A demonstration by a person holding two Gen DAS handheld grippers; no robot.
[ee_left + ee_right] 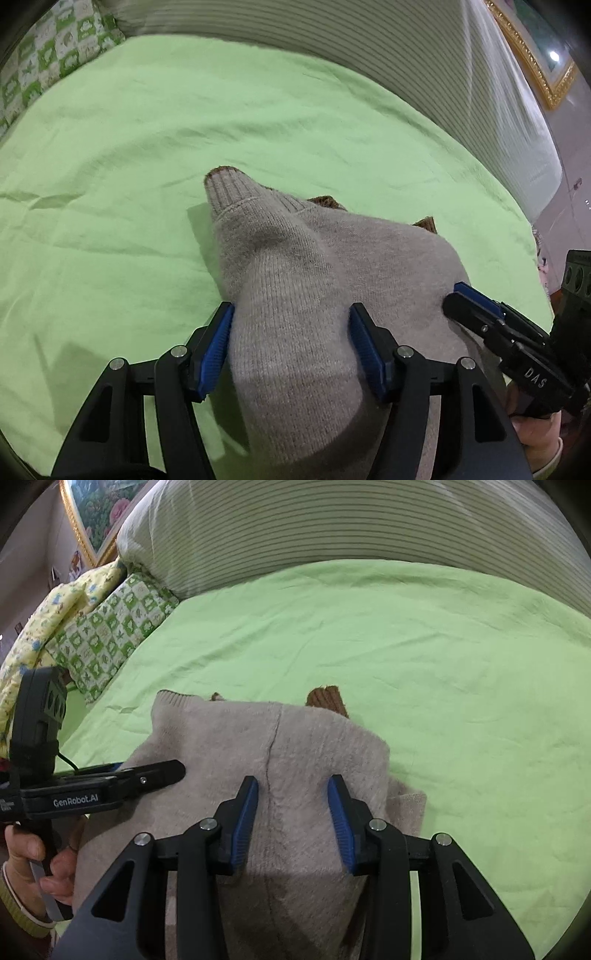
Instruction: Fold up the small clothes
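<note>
Left gripper (291, 347) part open, sweater (317, 280) fabric bunched between pads; pressing or not, cannot tell. Right gripper (293, 821) narrower, straddling knit, grip equally unclear. Sweater half-folded on green bedsheet (147, 147), near edge. Risk: loose hold, fold springing back, cuff (225, 184) flopping out. Grippers close together, clash possible. Beyond: striped pillow (332, 528), patterned cushion (110, 635), well clear.

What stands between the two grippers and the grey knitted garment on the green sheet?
Nothing visible does. The left gripper has a thick fold of the grey knitted garment directly between its blue pads, and the right gripper likewise straddles the knit. Around it only the bare green sheet shows.
</note>
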